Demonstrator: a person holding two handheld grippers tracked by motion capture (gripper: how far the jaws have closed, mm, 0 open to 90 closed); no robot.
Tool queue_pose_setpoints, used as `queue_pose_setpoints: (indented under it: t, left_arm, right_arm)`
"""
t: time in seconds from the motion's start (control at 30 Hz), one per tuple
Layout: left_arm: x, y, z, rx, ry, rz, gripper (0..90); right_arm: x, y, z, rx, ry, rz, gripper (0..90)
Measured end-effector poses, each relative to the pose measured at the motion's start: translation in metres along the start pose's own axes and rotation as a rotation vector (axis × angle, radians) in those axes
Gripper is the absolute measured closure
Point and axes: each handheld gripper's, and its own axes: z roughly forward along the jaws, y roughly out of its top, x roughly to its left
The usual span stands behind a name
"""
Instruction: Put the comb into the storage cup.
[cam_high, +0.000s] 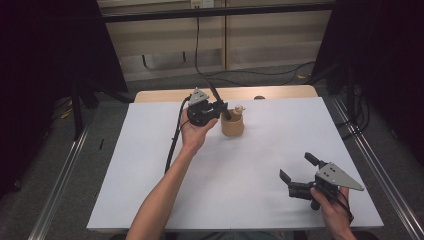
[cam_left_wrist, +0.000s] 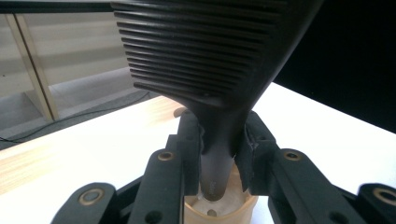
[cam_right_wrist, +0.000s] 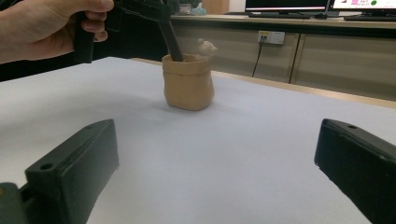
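Note:
A tan pot (cam_high: 233, 126) (cam_right_wrist: 188, 84) stands on the white table top (cam_high: 260, 150), toward its far middle. My left gripper (cam_high: 220, 108) (cam_left_wrist: 223, 140) hovers just left of and above the pot, shut on the narrow neck of a black ridged tool (cam_high: 216, 95) (cam_left_wrist: 205, 51). The tool's lower end (cam_right_wrist: 172, 44) dips inside the pot's mouth (cam_left_wrist: 219, 212). A small pale figure (cam_high: 239, 109) (cam_right_wrist: 205, 46) pokes up at the pot's rim. My right gripper (cam_high: 298, 167) (cam_right_wrist: 217, 135) rests low near the front right, open, with nothing between its jaws.
A strip of bare wood (cam_high: 280, 92) shows beyond the white top's far edge. Cables (cam_high: 197, 45) trail across the floor behind, and metal rails (cam_high: 380, 175) run along both sides. Cabinets with monitors (cam_right_wrist: 327, 5) stand in the background of the right gripper view.

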Motion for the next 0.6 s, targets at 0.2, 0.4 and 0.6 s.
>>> queue_pose_setpoints:
  t: [0.2, 0.4, 0.6]
  left_arm:
    - [0.001, -0.004, 0.000, 0.013, -0.006, -0.001, 73.0]
    - [0.003, -0.009, 0.001, 0.027, 0.006, -0.004, 73.0]
    - [0.003, -0.013, 0.002, 0.044, 0.011, -0.001, 73.0]
  right_arm:
    - [0.000, 0.000, 0.001, 0.003, 0.004, -0.002, 0.0]
    - [0.000, 0.000, 0.001, 0.003, 0.006, -0.001, 0.0]
    - [0.000, -0.001, 0.002, 0.009, 0.007, -0.003, 0.0]
